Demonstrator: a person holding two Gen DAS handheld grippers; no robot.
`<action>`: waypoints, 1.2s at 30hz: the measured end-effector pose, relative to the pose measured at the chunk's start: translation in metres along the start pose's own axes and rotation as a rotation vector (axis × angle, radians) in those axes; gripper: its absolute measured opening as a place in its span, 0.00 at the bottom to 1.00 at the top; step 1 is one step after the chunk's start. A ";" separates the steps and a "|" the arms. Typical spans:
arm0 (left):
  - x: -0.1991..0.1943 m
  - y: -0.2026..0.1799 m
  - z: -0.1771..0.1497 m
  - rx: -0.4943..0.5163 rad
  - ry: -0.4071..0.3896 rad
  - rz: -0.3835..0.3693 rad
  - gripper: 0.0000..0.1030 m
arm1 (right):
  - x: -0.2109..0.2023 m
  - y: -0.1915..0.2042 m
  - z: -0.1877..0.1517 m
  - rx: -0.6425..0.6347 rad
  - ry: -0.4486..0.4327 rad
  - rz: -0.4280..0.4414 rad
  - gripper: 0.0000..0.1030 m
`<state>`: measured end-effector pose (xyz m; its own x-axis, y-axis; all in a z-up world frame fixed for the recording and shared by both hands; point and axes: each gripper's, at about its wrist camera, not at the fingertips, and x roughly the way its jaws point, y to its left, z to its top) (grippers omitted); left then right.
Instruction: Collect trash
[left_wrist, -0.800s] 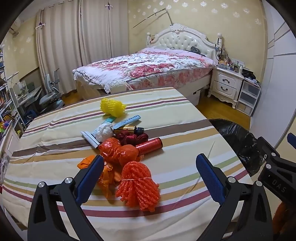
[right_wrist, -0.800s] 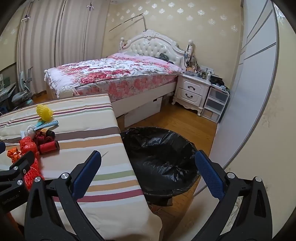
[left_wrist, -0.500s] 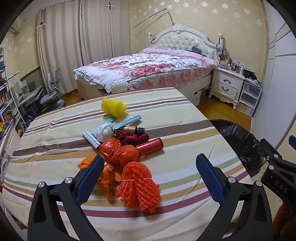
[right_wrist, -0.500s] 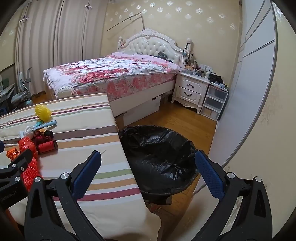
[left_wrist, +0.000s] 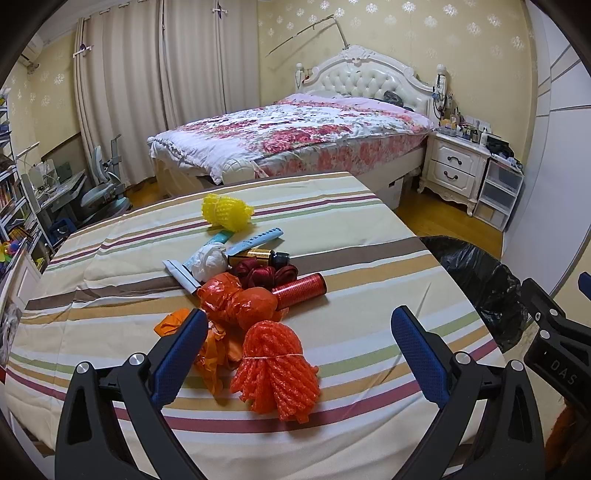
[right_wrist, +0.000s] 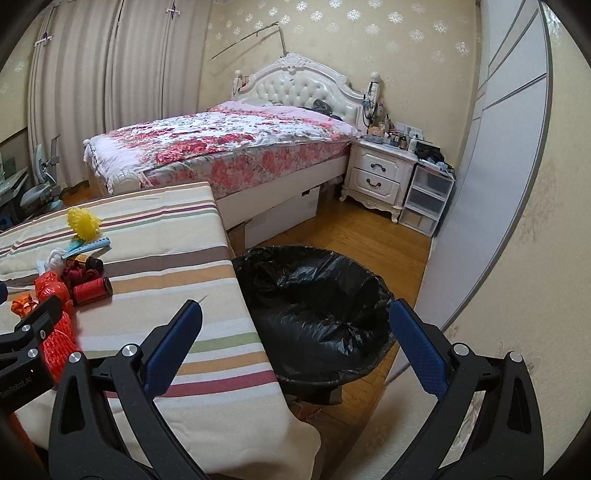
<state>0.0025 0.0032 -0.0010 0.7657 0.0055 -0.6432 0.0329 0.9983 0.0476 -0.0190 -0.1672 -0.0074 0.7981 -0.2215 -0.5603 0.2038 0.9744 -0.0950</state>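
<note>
The left hand-held gripper (left_wrist: 295, 350) is being held wide apart with nothing between its jaws, tilted down over the near edge of the table (left_wrist: 369, 229). Just ahead of it, and slightly toward its left jaw, the orange net (left_wrist: 275, 371) is lying closest to the near edge, its long axis running roughly from the near edge toward the far edge, with the tied waist across that line. The net is being framed by the spread jaws but is not being touched by either pad. Behind it, the rest of the trash is being kept in one cluster toward the middle of the table: the orange bag (left_wrist: 236, 299), the red spool (left_wrist: 301, 290) lying crosswise, the white wad (left_wrist: 208, 260) and, nearest the far edge, the yellow net (left_wrist: 225, 212).

The right hand-held gripper (right_wrist: 295, 350) is likewise being held spread and empty, but it is being aimed past the right edge of the table at the bin (right_wrist: 314, 306), which is standing on the floor just beside that edge. The trash is being seen only at the far left of its view, well apart from its jaws. The left one is therefore judged the nearer for the orange net, while the right one is better placed over the bin.
</note>
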 end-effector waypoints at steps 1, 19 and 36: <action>0.000 0.001 0.000 -0.001 0.001 -0.001 0.94 | 0.001 0.001 0.001 0.000 0.002 -0.001 0.96; 0.002 -0.002 -0.002 -0.003 0.003 0.005 0.94 | 0.001 -0.001 0.001 0.002 0.006 -0.003 0.96; 0.002 -0.002 -0.002 -0.002 0.004 0.005 0.94 | 0.002 -0.002 0.000 0.003 0.008 -0.005 0.96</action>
<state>0.0032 0.0012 -0.0039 0.7635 0.0111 -0.6457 0.0276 0.9984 0.0498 -0.0177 -0.1691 -0.0079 0.7924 -0.2258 -0.5667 0.2093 0.9732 -0.0951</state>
